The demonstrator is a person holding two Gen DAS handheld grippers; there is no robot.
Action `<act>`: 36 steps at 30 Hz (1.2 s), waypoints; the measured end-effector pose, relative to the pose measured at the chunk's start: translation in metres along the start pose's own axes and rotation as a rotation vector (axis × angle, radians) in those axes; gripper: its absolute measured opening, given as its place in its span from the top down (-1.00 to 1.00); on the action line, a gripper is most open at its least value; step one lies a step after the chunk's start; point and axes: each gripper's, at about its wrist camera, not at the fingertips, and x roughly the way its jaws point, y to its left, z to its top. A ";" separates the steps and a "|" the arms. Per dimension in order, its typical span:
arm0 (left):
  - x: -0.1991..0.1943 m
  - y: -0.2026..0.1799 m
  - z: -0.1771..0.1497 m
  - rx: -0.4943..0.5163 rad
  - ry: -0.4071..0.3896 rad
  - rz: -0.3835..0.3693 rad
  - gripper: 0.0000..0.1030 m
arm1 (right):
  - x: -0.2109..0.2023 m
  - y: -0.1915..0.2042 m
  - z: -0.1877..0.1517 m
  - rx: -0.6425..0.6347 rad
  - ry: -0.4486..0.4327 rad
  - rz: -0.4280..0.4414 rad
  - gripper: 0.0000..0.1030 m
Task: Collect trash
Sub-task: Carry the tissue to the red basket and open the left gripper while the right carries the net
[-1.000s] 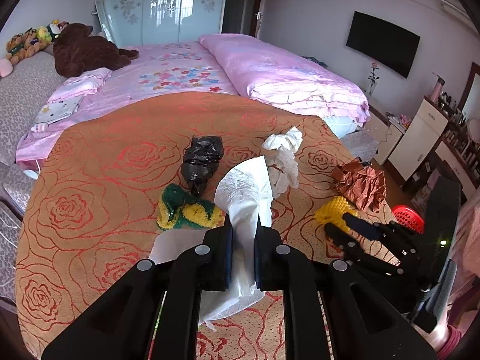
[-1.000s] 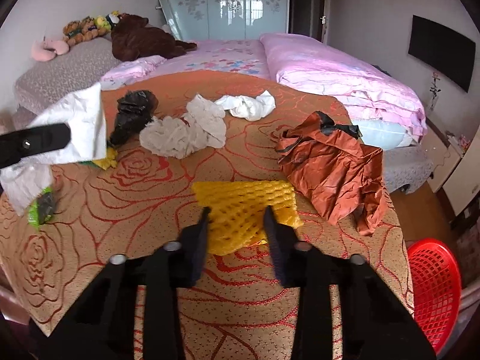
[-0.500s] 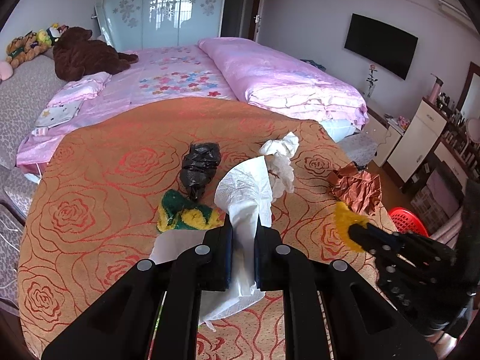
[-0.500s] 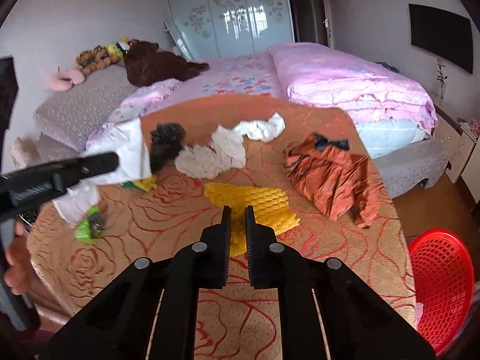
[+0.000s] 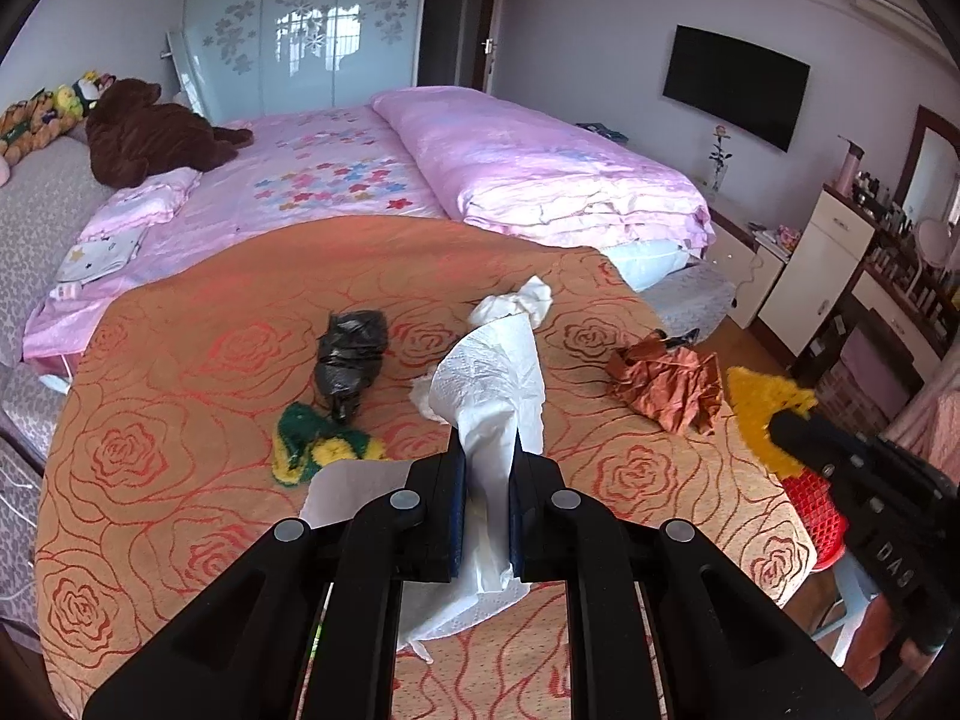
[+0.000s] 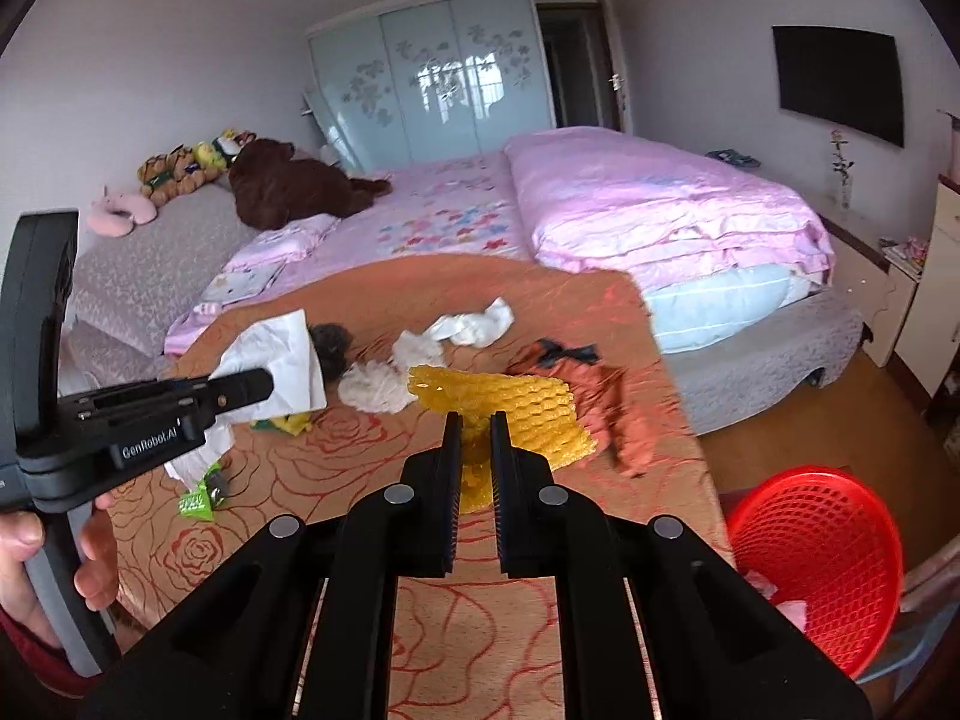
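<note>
Both hands loaded. Left gripper (image 5: 487, 483) pinched tight on a white tissue (image 5: 498, 384); the sheet stands up between the jaws and hangs loose below them, clear of the table (image 5: 156, 420). Right gripper (image 6: 476, 456) nearly closed on one end of the yellow foam net (image 6: 516, 408), which sticks out ahead of the fingertips, lifted off the cloth.

Handling, as I judge it:
- Tissue: almost weightless, limp, tears easily. Held mid-sheet it flaps; a grip on bunched folds would hold better than a single ply.
- Net: light, springy, squashes flat under the pads. Open mesh may snag a fingertip on release. Grip is at the edge, so the free end droops and swings.

On the table, not yet taken: black bag (image 5: 353, 354), green-yellow scrap (image 5: 318, 450), crumpled white paper (image 5: 516, 303), brown wrapper (image 5: 666, 384), small green packet (image 6: 198, 501) near the left edge. All soft and crushable; pinch at a raised fold rather than scraping the cloth.

Red basket (image 6: 822, 564) sits low, off the table's right edge, just below the right gripper's side. Net is nearer to it than the tissue; the left hand must cross the table to reach it
</note>
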 end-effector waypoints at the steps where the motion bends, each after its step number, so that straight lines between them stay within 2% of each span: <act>1: 0.000 -0.003 0.001 0.004 -0.001 -0.002 0.80 | -0.003 -0.003 0.001 0.004 -0.006 -0.008 0.81; 17: 0.005 -0.061 0.011 0.087 -0.026 -0.058 0.80 | -0.041 -0.076 0.012 0.103 -0.074 -0.167 0.81; 36: 0.033 -0.178 0.014 0.255 0.008 -0.206 0.80 | -0.079 -0.162 -0.010 0.231 -0.092 -0.347 0.81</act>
